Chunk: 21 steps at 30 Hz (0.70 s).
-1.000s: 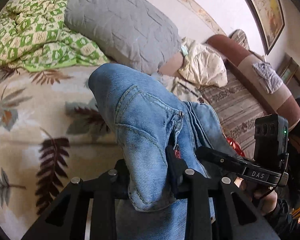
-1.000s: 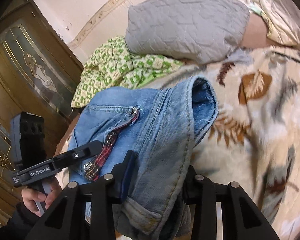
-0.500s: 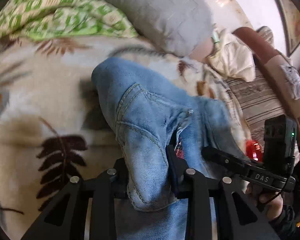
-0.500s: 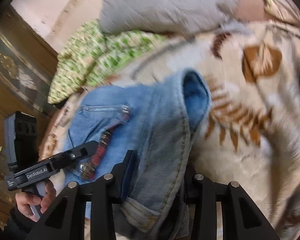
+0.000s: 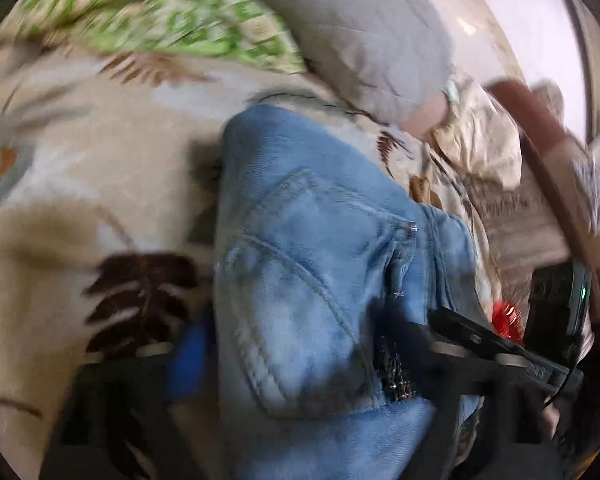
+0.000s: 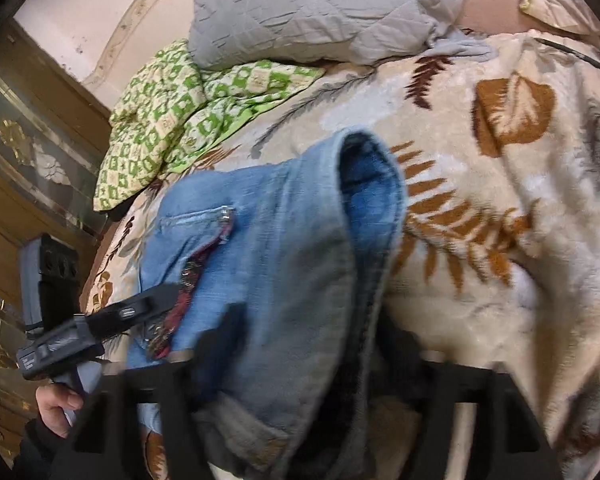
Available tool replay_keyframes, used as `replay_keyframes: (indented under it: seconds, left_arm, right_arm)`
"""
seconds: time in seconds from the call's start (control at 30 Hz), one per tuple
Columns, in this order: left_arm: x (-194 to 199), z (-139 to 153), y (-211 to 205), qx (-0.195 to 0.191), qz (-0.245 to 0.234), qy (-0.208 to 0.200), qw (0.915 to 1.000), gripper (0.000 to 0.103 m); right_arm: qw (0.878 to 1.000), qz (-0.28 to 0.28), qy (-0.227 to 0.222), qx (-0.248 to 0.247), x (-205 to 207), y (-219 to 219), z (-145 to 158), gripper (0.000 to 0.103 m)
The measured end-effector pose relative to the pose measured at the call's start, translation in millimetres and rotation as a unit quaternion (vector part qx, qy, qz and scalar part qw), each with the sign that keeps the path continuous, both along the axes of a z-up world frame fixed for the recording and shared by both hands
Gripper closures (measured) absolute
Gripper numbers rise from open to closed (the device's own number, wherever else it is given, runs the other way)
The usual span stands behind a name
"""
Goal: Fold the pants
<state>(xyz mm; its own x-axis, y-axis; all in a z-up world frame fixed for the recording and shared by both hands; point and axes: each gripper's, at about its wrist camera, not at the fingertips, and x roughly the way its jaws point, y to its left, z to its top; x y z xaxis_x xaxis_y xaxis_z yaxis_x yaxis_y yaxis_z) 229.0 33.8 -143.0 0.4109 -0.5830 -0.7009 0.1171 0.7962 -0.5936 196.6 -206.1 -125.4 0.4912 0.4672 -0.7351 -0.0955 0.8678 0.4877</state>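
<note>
Light blue denim pants (image 5: 312, 264) lie folded on a beige leaf-print blanket (image 5: 80, 184). In the blurred left wrist view my left gripper (image 5: 292, 364) has its jaws spread wide on either side of the waistband edge, apart from the cloth. In the right wrist view the pants (image 6: 284, 264) drape over my right gripper (image 6: 300, 360), whose jaws also stand apart around the fold. The left gripper shows at the left of the right wrist view (image 6: 140, 312). The right gripper shows at the right of the left wrist view (image 5: 480, 340).
A grey quilted pillow (image 6: 320, 8) and a green checked quilt (image 6: 188, 108) lie at the head of the bed. A wooden wardrobe (image 6: 16, 160) stands to the left. A cream bundle (image 5: 480, 152) and a brown bolster (image 5: 560, 176) lie at the right.
Both grippers lowered the pants onto the blanket. Both have spread their jaws and let go of the denim they were clamping.
</note>
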Motion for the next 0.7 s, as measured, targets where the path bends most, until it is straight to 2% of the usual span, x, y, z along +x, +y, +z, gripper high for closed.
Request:
replay_keyframes:
  seconds: [0.1,0.17,0.23,0.27,0.3,0.33,0.37,0.4,0.43,0.5,0.53,0.6,0.63,0.7]
  left_arm:
    - [-10.8,1.5,19.1,-0.056,0.011,0.011,0.9983,0.0]
    - [-26.5,10.6,27.9,-0.074,0.008,-0.004,0.9972,0.0]
    - [-45.2,23.6,25.3,-0.076,-0.027,-0.027,0.9964,0.0]
    - [-53.0,29.3,21.9,-0.059,-0.04,-0.04,0.9966,0.0]
    - [-66.2,38.0,14.4,-0.017,-0.06,-0.068,0.9958,0.0]
    - [-77.4,44.5,5.3,0.034,-0.079,-0.094,0.9919,0.0]
    - [-87.9,50.2,-4.5,0.088,-0.097,-0.123,0.9837,0.0]
    - [-101.7,55.1,-16.1,0.153,-0.114,-0.163,0.968,0.0]
    - [-114.5,58.2,-25.8,0.211,-0.12,-0.202,0.9486,0.0]
    - [-140.2,56.3,-45.5,0.312,-0.152,-0.27,0.8984,0.0]
    - [-146.2,54.6,-48.5,0.334,-0.163,-0.285,0.8836,0.0]
    - [-158.6,47.6,-57.8,0.39,-0.187,-0.321,0.8424,0.0]
    - [-160.7,44.3,-60.5,0.408,-0.197,-0.328,0.829,0.0]
    - [-158.9,38.1,-65.0,0.427,-0.216,-0.331,0.8134,0.005]
  right_arm:
    - [1.0,-0.005,-0.012,0.02,-9.8,-18.3,16.7,0.015]
    - [1.0,-0.007,-0.021,0.019,-15.4,-27.8,28.8,0.009]
    - [0.999,-0.003,-0.028,0.021,-19.6,-35.4,41.4,0.008]
    - [0.999,-0.001,-0.026,0.025,-20.1,-38.0,45.6,0.008]
    - [0.999,0.002,-0.022,0.031,-19.9,-39.9,49.6,0.008]
    - [0.999,0.009,-0.018,0.037,-18.8,-41.0,54.1,0.008]
    - [0.999,0.015,-0.016,0.039,-17.4,-40.9,57.4,0.007]
    - [0.999,0.022,-0.013,0.037,-14.7,-39.3,60.6,0.007]
    - [0.999,0.033,-0.006,0.033,-10.7,-36.8,63.1,0.007]
    - [0.998,0.046,0.012,0.032,-0.7,-32.5,64.8,0.007]
    - [0.998,0.043,0.015,0.032,3.9,-31.9,65.0,0.007]
    - [0.999,0.04,0.023,0.029,16.2,-30.0,64.0,0.007]
    - [0.998,0.038,0.028,0.032,21.1,-29.0,61.9,0.007]
    - [0.998,0.033,0.046,0.041,37.1,-26.8,55.7,0.008]
